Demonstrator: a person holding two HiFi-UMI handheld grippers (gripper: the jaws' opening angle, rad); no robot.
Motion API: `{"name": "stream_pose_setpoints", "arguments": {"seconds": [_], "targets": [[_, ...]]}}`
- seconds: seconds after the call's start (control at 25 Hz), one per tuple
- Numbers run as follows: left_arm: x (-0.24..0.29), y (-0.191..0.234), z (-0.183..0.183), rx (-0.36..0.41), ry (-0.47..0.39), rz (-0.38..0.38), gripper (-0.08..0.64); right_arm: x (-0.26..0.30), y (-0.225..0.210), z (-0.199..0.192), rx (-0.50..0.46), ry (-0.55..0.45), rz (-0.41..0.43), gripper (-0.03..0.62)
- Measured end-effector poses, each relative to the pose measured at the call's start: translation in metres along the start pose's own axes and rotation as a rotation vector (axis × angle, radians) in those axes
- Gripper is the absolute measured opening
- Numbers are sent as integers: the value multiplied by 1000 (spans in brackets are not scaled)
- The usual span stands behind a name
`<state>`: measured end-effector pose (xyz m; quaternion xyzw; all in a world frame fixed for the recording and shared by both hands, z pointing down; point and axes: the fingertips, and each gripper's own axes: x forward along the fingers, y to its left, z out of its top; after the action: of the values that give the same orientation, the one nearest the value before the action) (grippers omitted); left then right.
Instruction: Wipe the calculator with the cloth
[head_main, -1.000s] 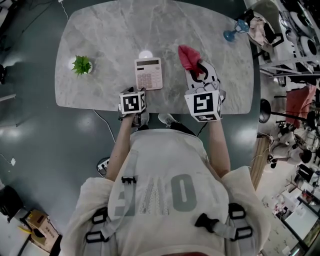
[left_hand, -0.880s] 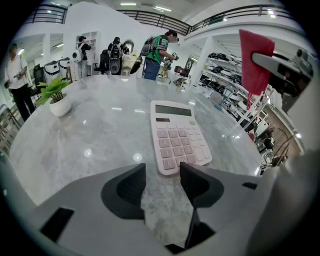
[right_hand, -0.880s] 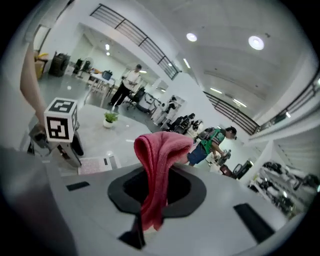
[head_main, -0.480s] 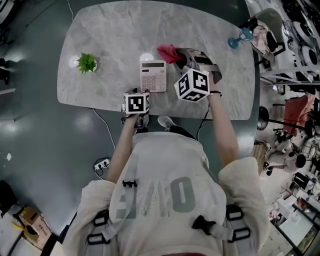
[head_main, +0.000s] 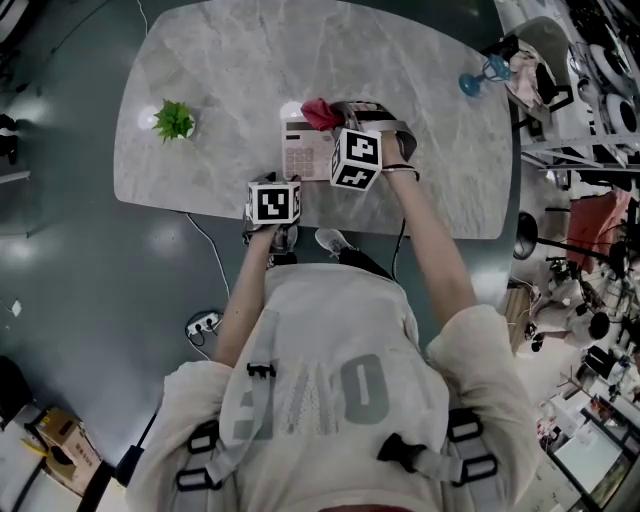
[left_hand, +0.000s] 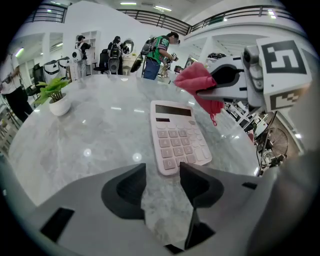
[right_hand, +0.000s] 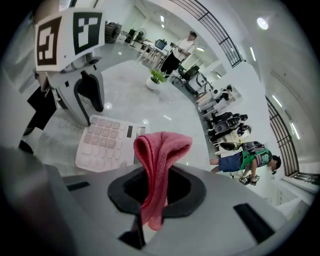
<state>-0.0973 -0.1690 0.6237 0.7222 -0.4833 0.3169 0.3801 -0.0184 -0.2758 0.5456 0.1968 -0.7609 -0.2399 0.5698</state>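
A pale pink calculator (head_main: 305, 150) lies flat near the table's front edge, keys up (left_hand: 178, 135). My right gripper (head_main: 335, 113) is shut on a red cloth (head_main: 318, 112). The folded cloth (right_hand: 159, 150) sticks out past the jaws, just above the calculator's (right_hand: 107, 142) far right corner. In the left gripper view the cloth (left_hand: 197, 82) hangs over the display end. My left gripper (left_hand: 162, 175) stands open at the calculator's near edge with only bare table between its fingers. Its marker cube (head_main: 273, 203) hides the jaws in the head view.
A small potted plant (head_main: 173, 120) stands at the table's left. The grey marble table (head_main: 230, 60) has rounded edges, its front edge just under my hands. A blue object (head_main: 478, 72) sits at the far right corner. People stand far behind (left_hand: 160, 47).
My right gripper has swung left and down with the cloth, rolling as it went, from right of the calculator to over its far end. The left gripper has stayed put.
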Motion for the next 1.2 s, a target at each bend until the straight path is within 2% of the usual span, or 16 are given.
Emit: {"name": "stream_pose_setpoints", "arguments": {"seconds": [0.28,0.68,1.2], "targets": [[1,0,0,1,-2,-5,222,23,25,-12,-47,82,61,54],[0,0,2,1,-9,-2,222,27,32,-13,-50,93,75,54],[3,0,1,8,-25,-7,222,18,80,-9,-51,86,178,54]]}}
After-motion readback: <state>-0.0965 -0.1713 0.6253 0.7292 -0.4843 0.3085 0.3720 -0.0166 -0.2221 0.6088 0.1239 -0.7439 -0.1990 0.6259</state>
